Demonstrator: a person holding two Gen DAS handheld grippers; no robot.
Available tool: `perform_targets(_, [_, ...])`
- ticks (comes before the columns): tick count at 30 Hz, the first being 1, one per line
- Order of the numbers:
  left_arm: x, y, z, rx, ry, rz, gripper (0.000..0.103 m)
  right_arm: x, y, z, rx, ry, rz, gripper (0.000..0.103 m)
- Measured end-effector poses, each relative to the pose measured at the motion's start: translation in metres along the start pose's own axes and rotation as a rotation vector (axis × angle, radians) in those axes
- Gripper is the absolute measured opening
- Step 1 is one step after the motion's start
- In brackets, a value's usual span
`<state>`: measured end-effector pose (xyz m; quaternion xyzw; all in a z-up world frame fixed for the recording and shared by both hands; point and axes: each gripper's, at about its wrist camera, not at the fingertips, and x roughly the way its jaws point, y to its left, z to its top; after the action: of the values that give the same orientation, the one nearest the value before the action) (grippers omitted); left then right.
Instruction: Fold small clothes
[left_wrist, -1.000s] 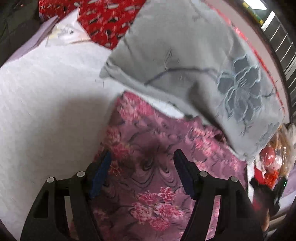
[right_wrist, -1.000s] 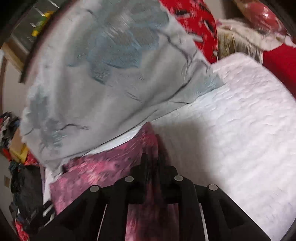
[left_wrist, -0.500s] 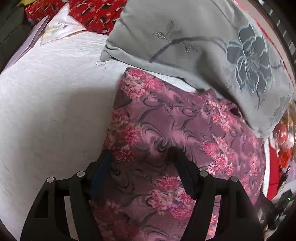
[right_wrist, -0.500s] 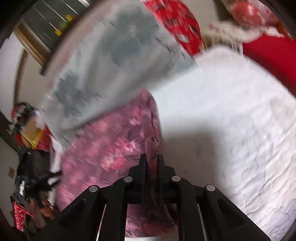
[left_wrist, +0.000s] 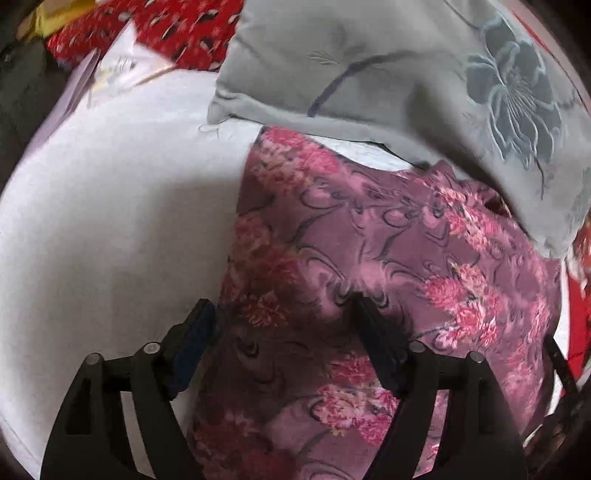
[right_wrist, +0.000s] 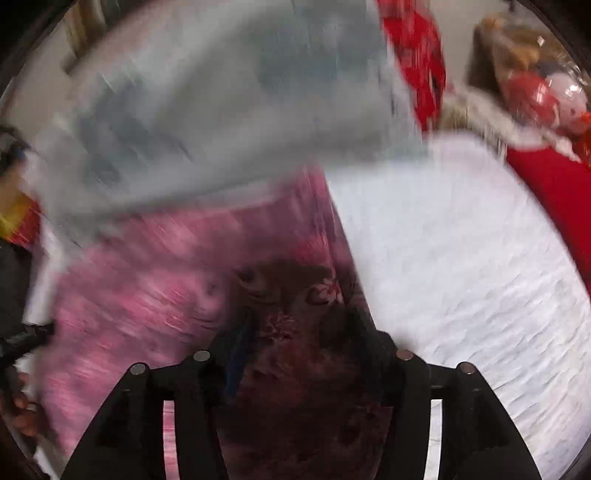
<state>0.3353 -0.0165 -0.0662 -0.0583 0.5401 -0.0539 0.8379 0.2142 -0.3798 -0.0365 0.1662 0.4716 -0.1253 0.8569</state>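
A purple cloth with pink flowers (left_wrist: 388, 251) lies spread on the white bed (left_wrist: 118, 229); it also shows blurred in the right wrist view (right_wrist: 147, 280). My left gripper (left_wrist: 284, 314) is open just above the cloth near its left edge, holding nothing. My right gripper (right_wrist: 299, 321) is open over the cloth's right edge, with the cloth loose below the fingers.
A grey pillow with a blue flower (left_wrist: 406, 74) overlaps the far edge of the cloth and shows blurred in the right wrist view (right_wrist: 221, 103). Red patterned bedding (left_wrist: 166, 29) and papers (left_wrist: 118, 70) lie beyond. Red items (right_wrist: 546, 177) sit at the right.
My right gripper was shut on the cloth's edge and has now opened, letting it go. The cloth has spread flatter on the bed. My left gripper stayed open.
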Motion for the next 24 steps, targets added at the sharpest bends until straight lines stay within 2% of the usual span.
perform_targets(1, [0.000,0.002,0.001,-0.009,0.002,-0.009,0.082,-0.003,0.001,-0.002,-0.010,-0.060,-0.009,0.073])
perform_targets(2, [0.001,0.004,0.003,-0.014,0.007,-0.015,0.082,-0.003,0.002,-0.002,-0.011,-0.066,-0.036,0.084])
perform_targets(3, [0.002,0.004,0.003,-0.015,0.008,-0.014,0.083,0.003,-0.003,-0.001,0.021,-0.022,-0.096,0.103])
perform_targets(4, [0.002,0.003,0.003,-0.013,0.005,-0.009,0.084,0.007,-0.010,0.000,0.064,0.001,-0.119,0.103])
perform_targets(5, [0.002,0.002,0.003,-0.009,0.002,-0.002,0.084,0.007,-0.018,0.000,0.101,0.005,-0.084,0.103])
perform_targets(8, [0.004,-0.001,0.004,-0.004,0.000,0.012,0.086,0.007,-0.019,0.004,0.077,0.021,-0.079,0.103])
perform_targets(12, [0.004,0.001,0.008,-0.020,0.006,0.000,0.086,0.009,-0.022,0.008,0.117,0.038,-0.054,0.103])
perform_targets(14, [0.004,0.001,0.009,-0.017,0.004,0.003,0.086,0.014,-0.018,0.013,0.089,0.056,-0.061,0.103])
perform_targets(15, [0.004,0.001,0.009,-0.018,0.006,0.005,0.086,0.013,-0.014,0.019,0.064,0.076,-0.085,0.097])
perform_targets(16, [0.004,0.000,0.009,-0.018,0.006,0.006,0.086,0.011,-0.008,0.025,0.051,0.056,-0.085,0.083])
perform_targets(17, [0.004,0.000,0.009,-0.017,0.005,0.007,0.086,0.006,-0.003,0.032,0.042,0.011,-0.069,0.081])
perform_targets(18, [0.004,0.000,0.009,-0.018,0.005,0.009,0.086,0.002,0.000,0.043,0.044,-0.024,-0.044,0.085])
perform_targets(19, [0.004,0.000,0.009,-0.019,0.006,0.009,0.086,0.003,0.000,0.050,0.064,-0.029,-0.023,0.084])
perform_targets(21, [0.004,0.000,0.009,-0.019,0.007,0.008,0.086,0.021,-0.007,0.064,0.155,0.023,0.039,0.083])
perform_targets(22, [0.004,0.000,0.010,-0.019,0.008,0.007,0.087,0.030,-0.010,0.067,0.190,0.049,0.044,0.078])
perform_targets(23, [0.003,0.000,0.010,-0.020,0.009,0.005,0.086,0.040,-0.013,0.068,0.226,0.071,0.039,0.070])
perform_targets(24, [0.003,0.000,0.011,-0.019,0.009,0.004,0.087,0.046,-0.015,0.069,0.243,0.073,0.012,0.052])
